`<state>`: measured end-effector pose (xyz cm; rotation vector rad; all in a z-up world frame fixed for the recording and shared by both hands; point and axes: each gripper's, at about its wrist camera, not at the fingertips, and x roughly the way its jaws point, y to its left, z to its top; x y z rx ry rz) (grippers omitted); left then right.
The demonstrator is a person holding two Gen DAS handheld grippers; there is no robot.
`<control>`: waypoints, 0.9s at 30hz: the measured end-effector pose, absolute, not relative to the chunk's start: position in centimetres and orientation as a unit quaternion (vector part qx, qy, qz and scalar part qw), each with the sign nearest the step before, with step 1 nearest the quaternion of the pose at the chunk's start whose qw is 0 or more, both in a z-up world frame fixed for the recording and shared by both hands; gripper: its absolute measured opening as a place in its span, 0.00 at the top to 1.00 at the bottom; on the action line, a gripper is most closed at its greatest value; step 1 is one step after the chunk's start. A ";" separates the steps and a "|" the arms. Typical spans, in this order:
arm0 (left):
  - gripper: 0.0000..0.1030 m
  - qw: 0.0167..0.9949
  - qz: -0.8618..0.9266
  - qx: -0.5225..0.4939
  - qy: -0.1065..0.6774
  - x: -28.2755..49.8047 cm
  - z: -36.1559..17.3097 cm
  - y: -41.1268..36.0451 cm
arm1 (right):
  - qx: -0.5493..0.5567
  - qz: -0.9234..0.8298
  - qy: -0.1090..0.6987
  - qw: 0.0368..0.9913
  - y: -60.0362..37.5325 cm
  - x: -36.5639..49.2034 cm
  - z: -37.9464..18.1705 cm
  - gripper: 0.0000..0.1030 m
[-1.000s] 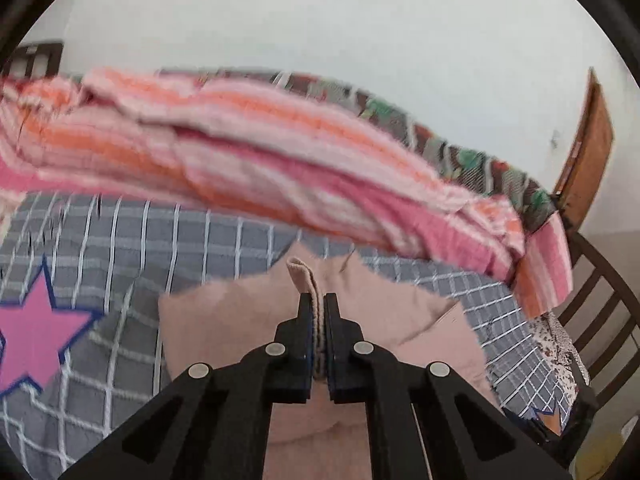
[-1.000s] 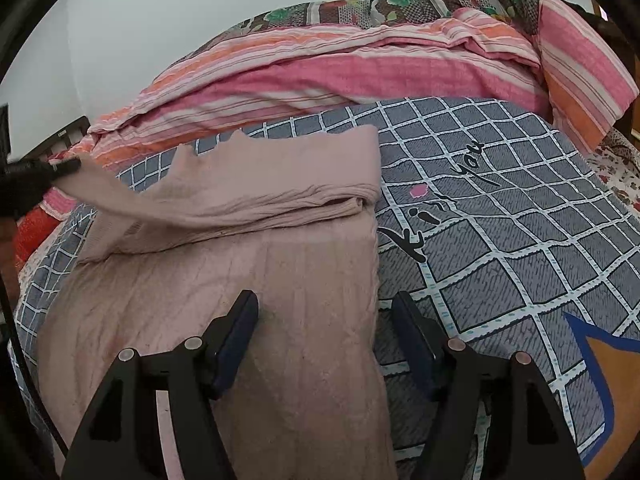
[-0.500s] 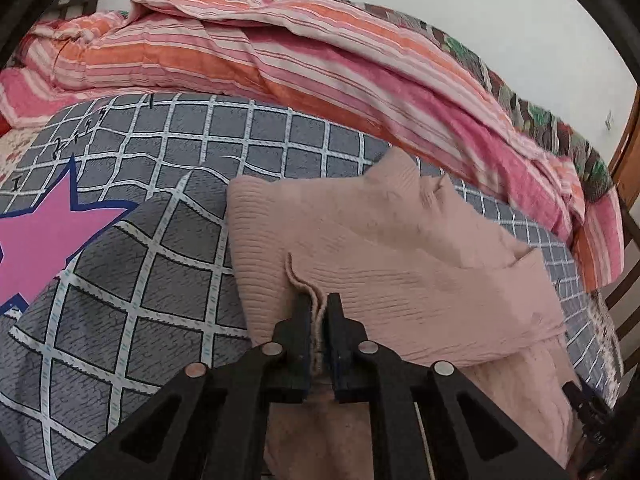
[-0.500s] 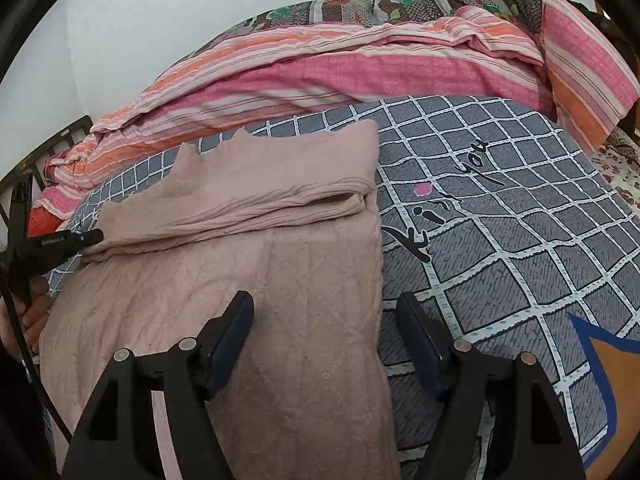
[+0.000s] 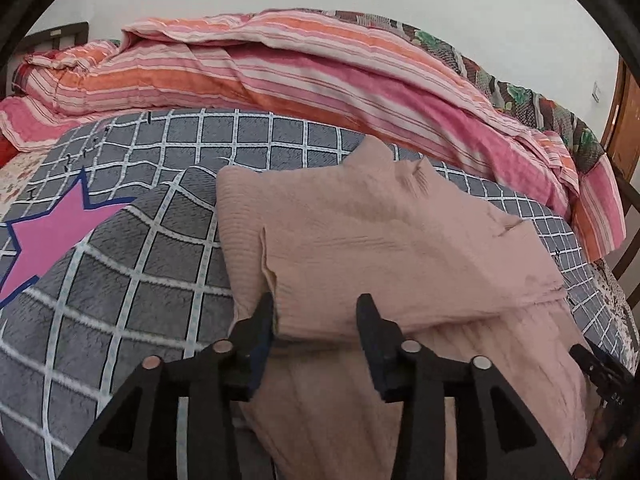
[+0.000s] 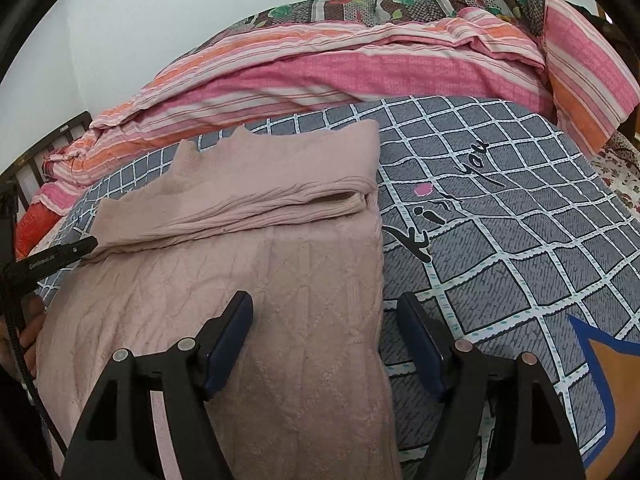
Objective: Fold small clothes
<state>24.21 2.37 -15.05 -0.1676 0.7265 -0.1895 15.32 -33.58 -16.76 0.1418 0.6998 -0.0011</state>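
Sweater [image 6: 256,280]: lying on the checked blanket [image 6: 500,240], long axis toward the striped quilt [image 6: 360,68], top part folded back crosswise.
My left gripper [image 5: 316,312]: released, at the fold's edge.
My right gripper [image 6: 326,316]: released, straddling the sweater's side edge.

Your sweater [image 5: 384,248]: dusty pink, cable-knit texture. Blanket [image 6: 500,232] under it: grey, white grid, pink star, orange shape edged blue, black lettering. Quilt [image 5: 304,68] behind: pink, orange, white stripes. Your gripper fingers [image 6: 230,340]: black, blue pads.
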 end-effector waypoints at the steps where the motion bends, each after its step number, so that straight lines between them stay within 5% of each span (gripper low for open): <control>1: 0.60 0.928 -0.089 -0.078 0.353 23.8 -15.0 2.3 | 0.067 0.000 0.344 0.937 -33.5 15.3 -16.8 0.29; 27: 0.60 0.895 -0.156 -0.135 0.395 11.2 -16.2 5.0 | 0.051 -0.012 0.359 0.932 -33.2 7.6 -15.5 0.28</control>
